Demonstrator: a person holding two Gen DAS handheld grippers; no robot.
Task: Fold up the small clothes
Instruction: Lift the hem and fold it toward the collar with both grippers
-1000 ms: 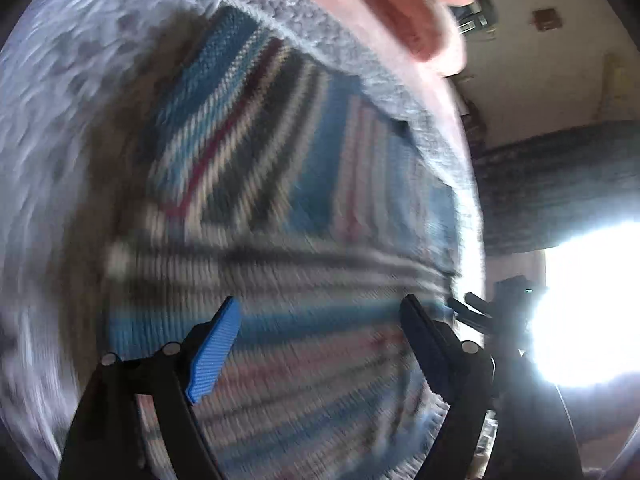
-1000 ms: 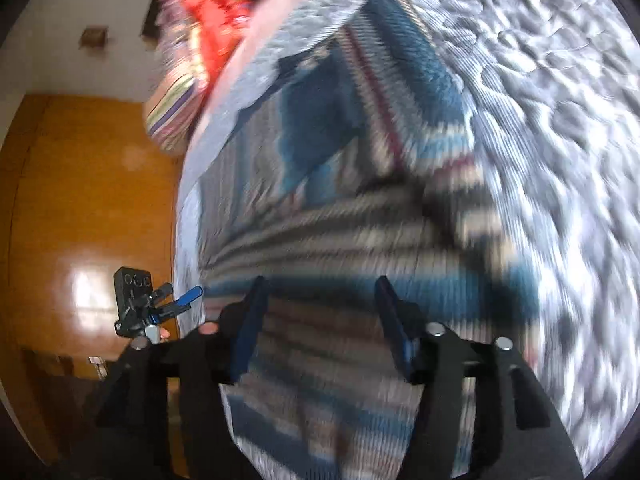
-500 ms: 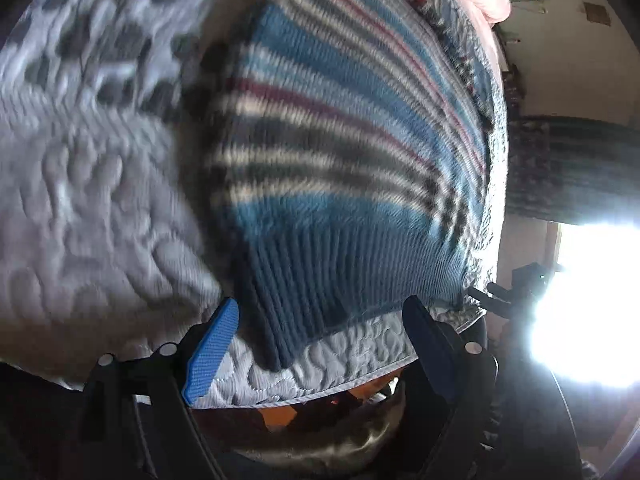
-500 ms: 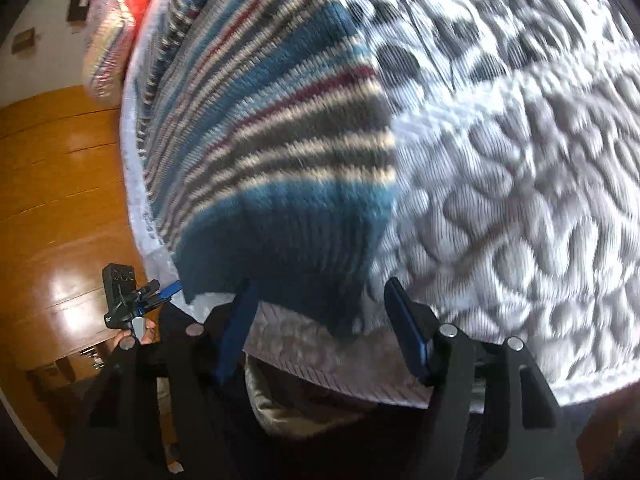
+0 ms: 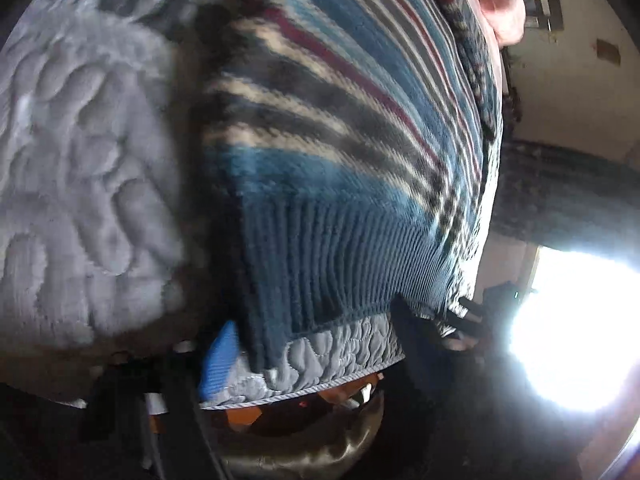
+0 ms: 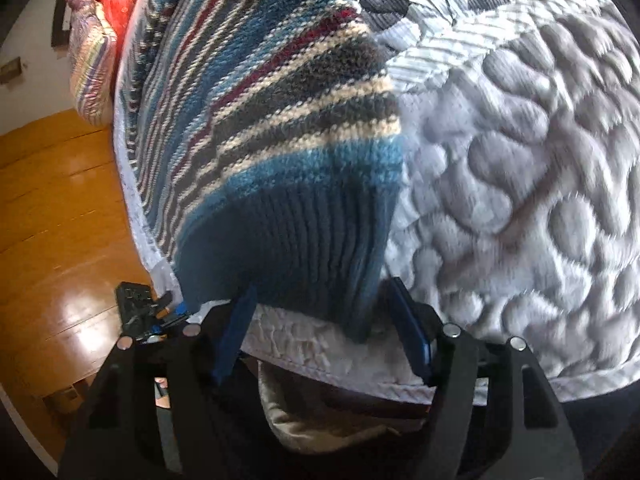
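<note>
My right gripper (image 6: 324, 328) is spread wide at the near edge of the bed, its blue-padded fingers (image 6: 236, 328) standing either side of the right-hand corner of the striped sweater (image 6: 280, 140). The ribbed blue hem (image 6: 296, 248) droops down between the fingers; I cannot tell whether either pad touches it, and nothing is pinched.

My left gripper (image 5: 316, 344) is also released, at the opposite corner of the same hem (image 5: 340, 256). Its view is blurred: one blue pad (image 5: 218, 356) shows just beside the hem's left corner, while the other finger is a dark shape on the right. Whether it touches the knit I cannot tell.

The sweater lies flat on the grey quilted bedspread (image 6: 520, 160), hem at the near edge of the bed, stripes of blue, cream, grey and dark red running away from me. Beyond the bed's left edge is an orange wooden floor (image 6: 52, 200), and bright folded bedding (image 6: 96, 40) sits at the far end.
</note>
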